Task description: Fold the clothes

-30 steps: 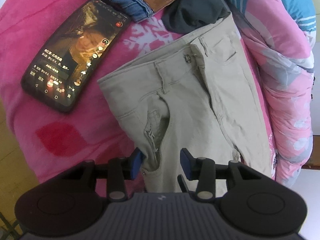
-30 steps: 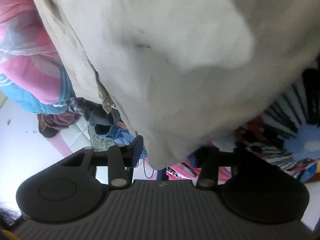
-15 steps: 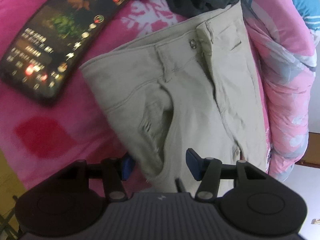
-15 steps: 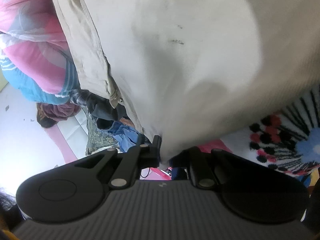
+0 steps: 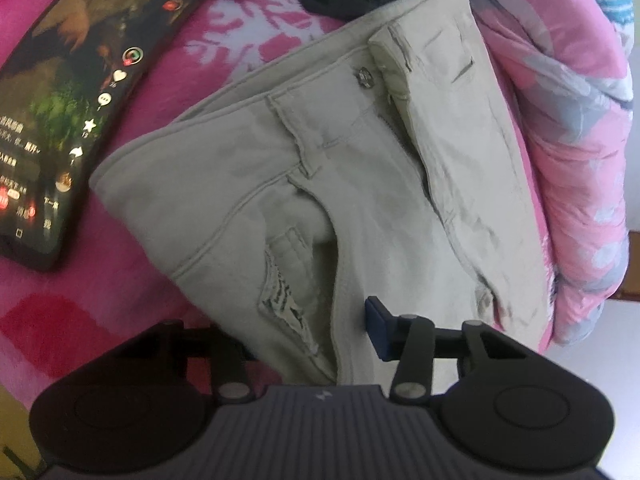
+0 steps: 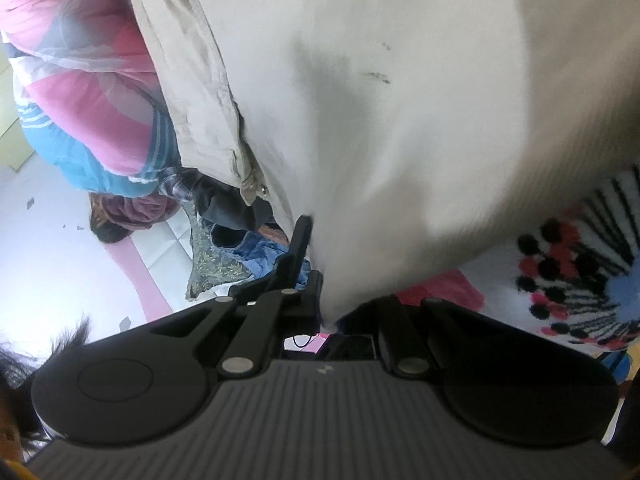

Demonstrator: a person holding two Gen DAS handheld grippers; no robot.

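Lower now, the left claw is closing around the beige trousers' hip edge at 6 o'clock; smartphone at 10. Right claw has clamped shut on their fabric.

Only blurred, unreadable characters on the phone screen

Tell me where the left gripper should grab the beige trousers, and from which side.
Probably the folded side edge of the beige trousers by the ripped pocket. Come from the near end, where the left gripper already straddles that fabric, jaws closing: it is a thick edge there.
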